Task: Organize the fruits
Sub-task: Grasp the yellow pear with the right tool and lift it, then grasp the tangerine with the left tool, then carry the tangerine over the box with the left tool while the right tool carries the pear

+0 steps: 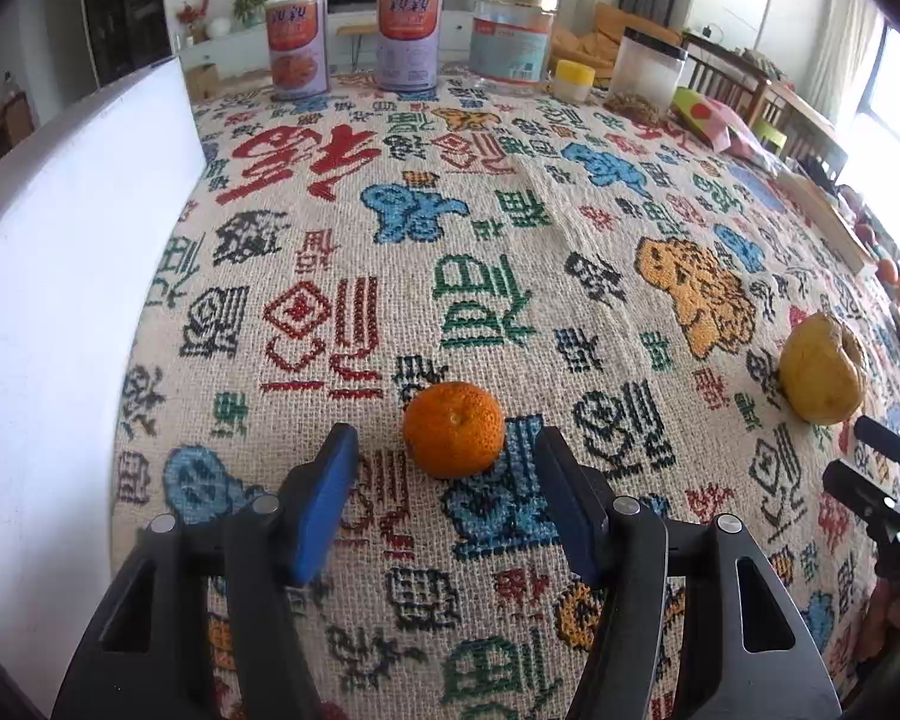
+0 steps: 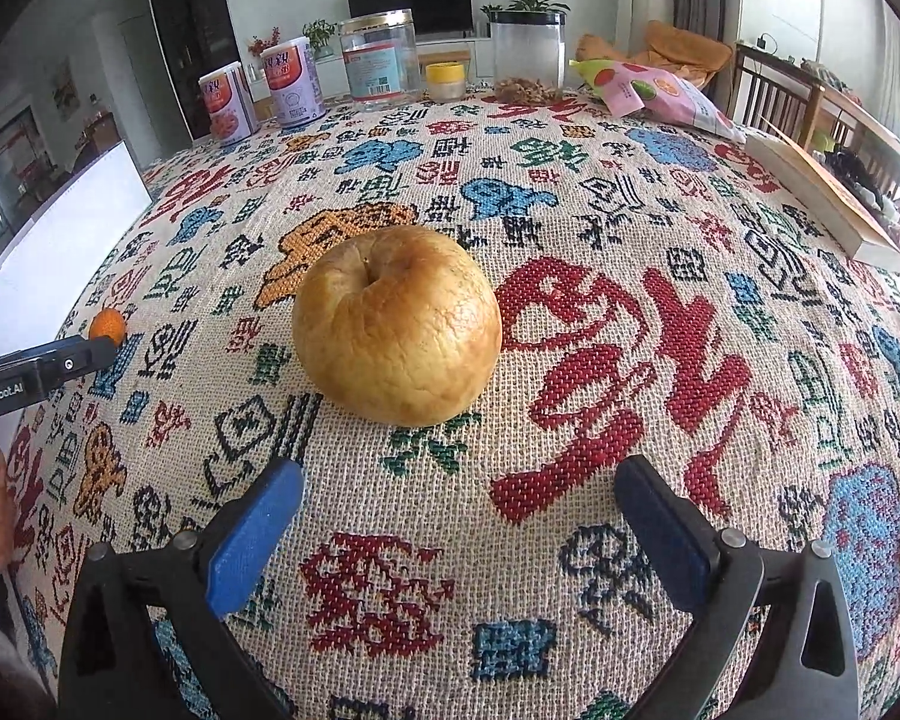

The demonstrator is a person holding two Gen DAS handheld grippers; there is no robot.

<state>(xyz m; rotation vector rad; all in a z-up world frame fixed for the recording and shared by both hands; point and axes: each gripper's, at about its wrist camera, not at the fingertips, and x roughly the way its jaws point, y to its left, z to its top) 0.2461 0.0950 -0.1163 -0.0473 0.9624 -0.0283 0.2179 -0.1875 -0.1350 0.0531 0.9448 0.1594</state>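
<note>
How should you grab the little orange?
Probably across its round middle, straight in from the front. The orange sits alone on the cloth, just ahead of the open left hand-held gripper, and looks narrower than the gap between its fingers.

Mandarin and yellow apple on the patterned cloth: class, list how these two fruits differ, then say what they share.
The mandarin is bright orange; the yellow apple is dull yellow-brown. The mandarin is clearly smaller than the apple. The mandarin's skin looks taut and finely pitted, the apple's wrinkled. Shared: both are roundish, rest on the tablecloth, ungrasped, each ahead of an open hand-held gripper: left, right.
</note>
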